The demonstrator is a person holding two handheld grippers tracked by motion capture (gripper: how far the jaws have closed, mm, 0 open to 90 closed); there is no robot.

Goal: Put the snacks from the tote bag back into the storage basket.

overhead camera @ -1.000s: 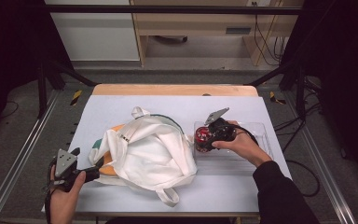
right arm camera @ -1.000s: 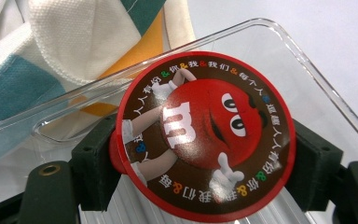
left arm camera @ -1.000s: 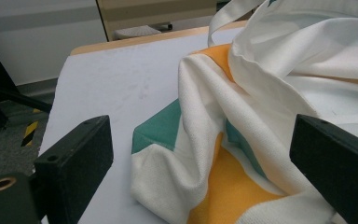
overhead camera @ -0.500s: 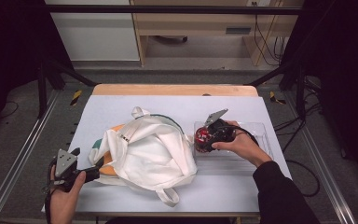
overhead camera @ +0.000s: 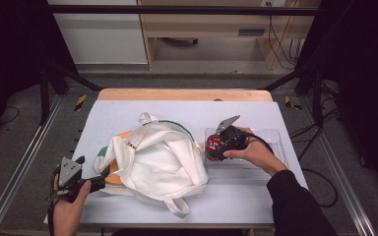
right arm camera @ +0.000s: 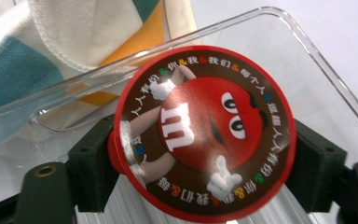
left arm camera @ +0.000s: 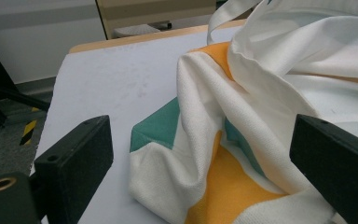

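Note:
A white cloth bag with orange and teal patches lies crumpled in the middle of the table. My left gripper rests at its near left corner. In the left gripper view the jaws stand wide open, and the bag's corner lies loose between them. My right gripper sits in the left end of a clear plastic tray. It is closed on a round red candy tub with a cartoon lid. Its jaws have just been opening a little, with the tub still between them.
The table has a pale top with a wooden strip along its far edge. Metal frame rails run down both sides. The tray's right half holds nothing that I can see.

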